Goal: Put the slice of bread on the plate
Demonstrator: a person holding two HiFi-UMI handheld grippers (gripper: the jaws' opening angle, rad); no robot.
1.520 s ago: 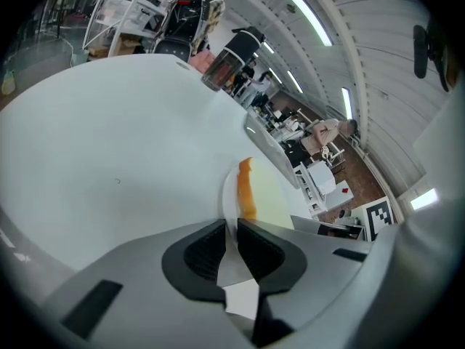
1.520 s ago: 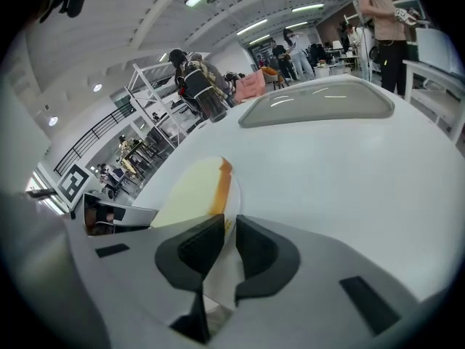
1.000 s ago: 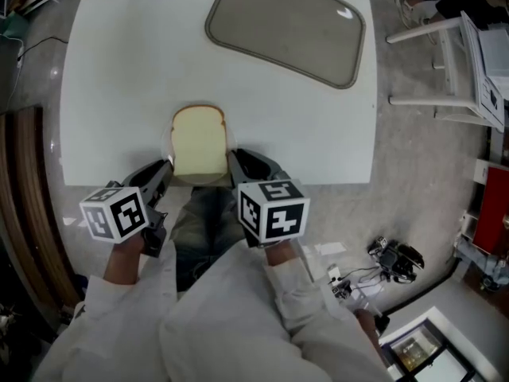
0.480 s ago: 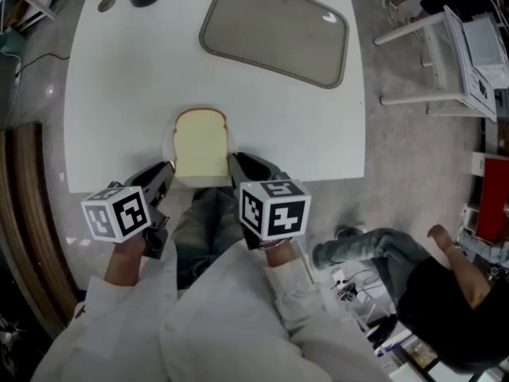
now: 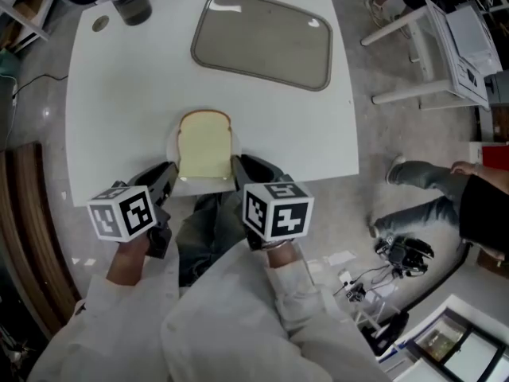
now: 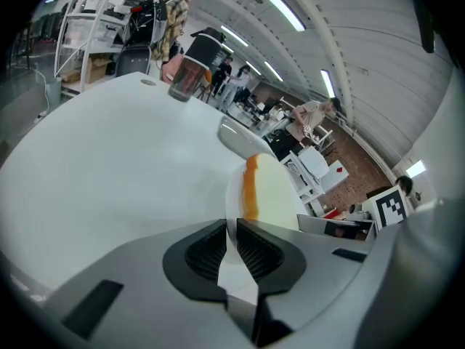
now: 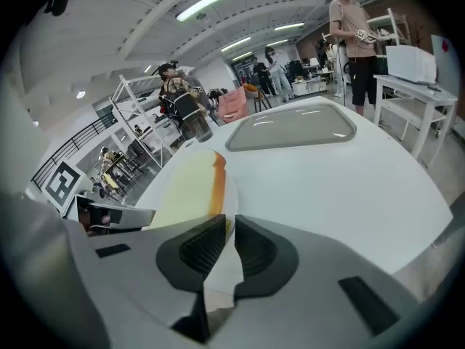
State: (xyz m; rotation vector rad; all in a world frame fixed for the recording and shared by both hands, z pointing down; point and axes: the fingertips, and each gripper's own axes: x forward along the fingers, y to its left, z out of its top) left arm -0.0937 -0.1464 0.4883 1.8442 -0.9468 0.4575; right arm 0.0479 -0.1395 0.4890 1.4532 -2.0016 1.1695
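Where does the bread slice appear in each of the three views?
Head view: bread centre-left, at the near edge of the table.
Left gripper view: bread right of centre, above the jaws.
Right gripper view: bread left of centre, above the jaws.
Shared landmark: the grey tray beyond it.

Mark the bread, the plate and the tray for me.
bread (image 5: 204,146): head view, middle of the slice.
plate (image 5: 172,153): head view, rim left of the bread.
tray (image 5: 262,38): head view, centre of its bed.
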